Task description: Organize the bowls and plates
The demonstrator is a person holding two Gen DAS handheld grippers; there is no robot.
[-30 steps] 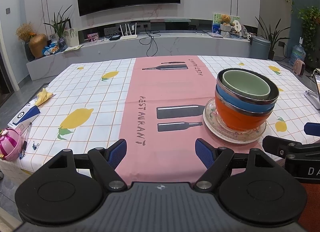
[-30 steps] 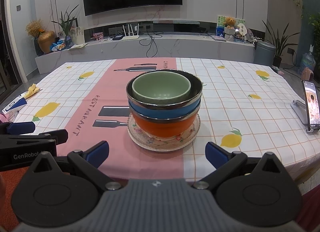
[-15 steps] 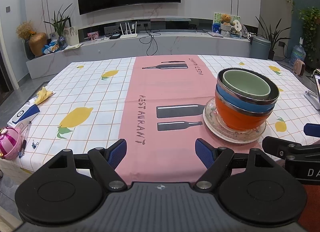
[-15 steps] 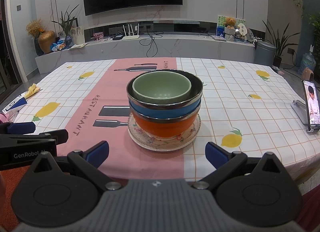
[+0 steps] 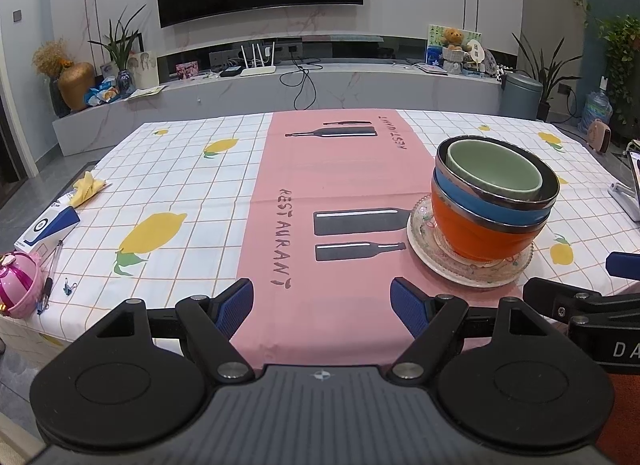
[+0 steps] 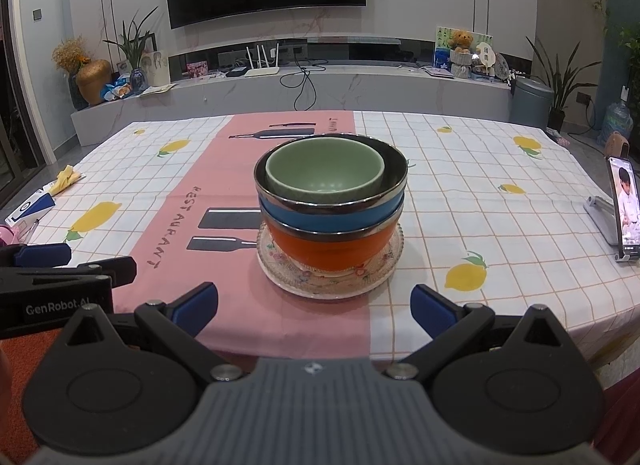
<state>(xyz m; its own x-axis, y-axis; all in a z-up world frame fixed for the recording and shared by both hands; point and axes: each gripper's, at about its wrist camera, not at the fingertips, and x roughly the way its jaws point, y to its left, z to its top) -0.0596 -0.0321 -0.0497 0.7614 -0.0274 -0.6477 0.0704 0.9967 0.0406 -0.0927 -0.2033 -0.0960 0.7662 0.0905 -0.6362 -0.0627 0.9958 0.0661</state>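
- a table (image 6: 500, 225) under a white checked cloth with yellow lemons and a pink centre strip printed with dark bottles and the word "restaurant".
- on the strip's right edge sits a patterned glass plate (image 6: 280, 277), near the table's front edge.
- three bowls are nested on that plate: an orange bowl (image 6: 328, 251) at the bottom, a blue bowl (image 6: 320, 221) with a metal rim inside it, and a small green bowl (image 6: 324, 175) on top (it leans toward the left of the blue bowl's opening).
- the left gripper (image 5: 322, 303) hovers over the front of the pink strip, jaws spread wide with nothing between them; the stack lies ahead and to its right (image 5: 492, 205).
- the right gripper (image 6: 314, 307) faces the stack straight on, jaws also spread wide and empty, well short of the plate.
- a phone (image 6: 626, 213) stands on a holder at the table's right edge, screen lit.
- at the left edge lie a pink round toy (image 5: 18, 285), a pen (image 5: 52, 269) and a blue-and-white box (image 5: 46, 227).
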